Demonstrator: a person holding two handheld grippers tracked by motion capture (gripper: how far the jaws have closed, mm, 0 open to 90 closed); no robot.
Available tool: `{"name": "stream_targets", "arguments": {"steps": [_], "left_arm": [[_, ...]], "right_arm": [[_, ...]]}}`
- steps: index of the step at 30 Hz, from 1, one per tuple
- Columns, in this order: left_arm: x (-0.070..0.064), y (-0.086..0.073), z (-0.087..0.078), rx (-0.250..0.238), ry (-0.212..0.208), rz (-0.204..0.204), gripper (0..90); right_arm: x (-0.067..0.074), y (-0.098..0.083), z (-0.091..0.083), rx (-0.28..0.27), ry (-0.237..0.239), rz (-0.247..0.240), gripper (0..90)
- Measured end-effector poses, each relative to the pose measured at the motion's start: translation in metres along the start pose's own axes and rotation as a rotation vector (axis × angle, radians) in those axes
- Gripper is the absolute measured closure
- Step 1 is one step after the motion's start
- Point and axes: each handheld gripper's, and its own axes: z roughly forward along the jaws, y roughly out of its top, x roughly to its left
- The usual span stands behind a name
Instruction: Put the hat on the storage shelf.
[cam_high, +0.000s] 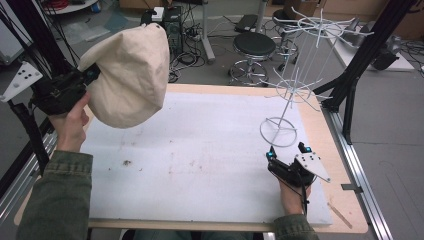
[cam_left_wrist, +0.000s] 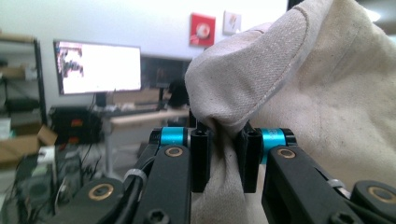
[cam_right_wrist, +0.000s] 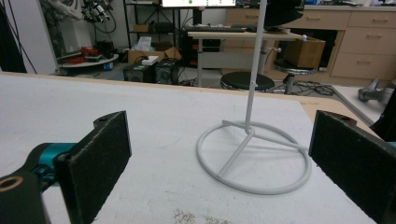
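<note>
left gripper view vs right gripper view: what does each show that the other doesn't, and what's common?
Left gripper view alone: the left gripper shut on a fold of the cream cloth hat, with a lit monitor and a red wall sign behind.

Right gripper view alone: the right gripper open, low over the white table cover, facing the round base of the white wire stand; a black stool beyond.

Both: black jaws with blue fittings, and lab clutter in the background.

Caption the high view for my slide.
Left gripper lifts a cloth bag; right gripper waits open by the wire stand.
</note>
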Motion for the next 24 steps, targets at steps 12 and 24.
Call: {"name": "stream_targets", "arguments": {"steps": [12,24], "left_arm": [[-0.022,0.018,0.016,-0.119,-0.096,-0.013,79.4],[-0.034,0.032,0.040,-0.144,-0.163,-0.034,79.4]], "right_arm": [[-0.001,0.000,-0.001,-0.001,0.001,0.005,4.8],[-0.002,0.000,-0.001,-0.003,0.002,0.011,4.8]]}}
